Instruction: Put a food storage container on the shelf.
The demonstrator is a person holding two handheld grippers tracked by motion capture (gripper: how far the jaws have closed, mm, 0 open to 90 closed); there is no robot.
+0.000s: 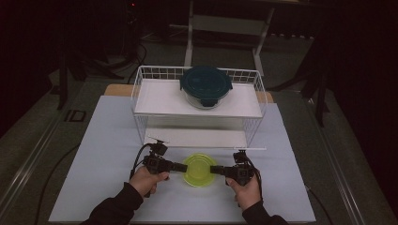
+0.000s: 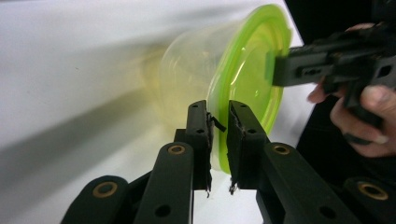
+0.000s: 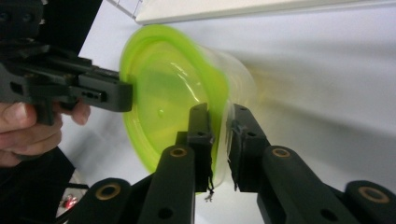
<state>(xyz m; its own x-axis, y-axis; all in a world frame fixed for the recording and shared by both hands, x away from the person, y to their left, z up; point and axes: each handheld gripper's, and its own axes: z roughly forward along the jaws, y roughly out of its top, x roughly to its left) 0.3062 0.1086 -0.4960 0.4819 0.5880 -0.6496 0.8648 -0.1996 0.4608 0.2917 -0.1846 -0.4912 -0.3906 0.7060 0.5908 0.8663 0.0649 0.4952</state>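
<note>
Right, nearest to me on the desk [image 1: 94, 154] sits the green-lidded tub [image 1: 199, 169], clear-walled with a lime lid, and I can see nothing inside it. My left hand-held gripper [image 2: 218, 122] is clamped on the lid's rim on one side, jaws pinching the edge. My right hand-held gripper [image 3: 219, 122] is pinched onto the opposite rim, so I've got it from both sides. Just beyond, the white wire rack [image 1: 141, 89] stands with its lower shelf bare. Up on the top shelf, further back, rests a glass container [image 1: 205, 86] with a dark teal clip lid; its contents I can't make out. No labels or writing readable anywhere.
</note>
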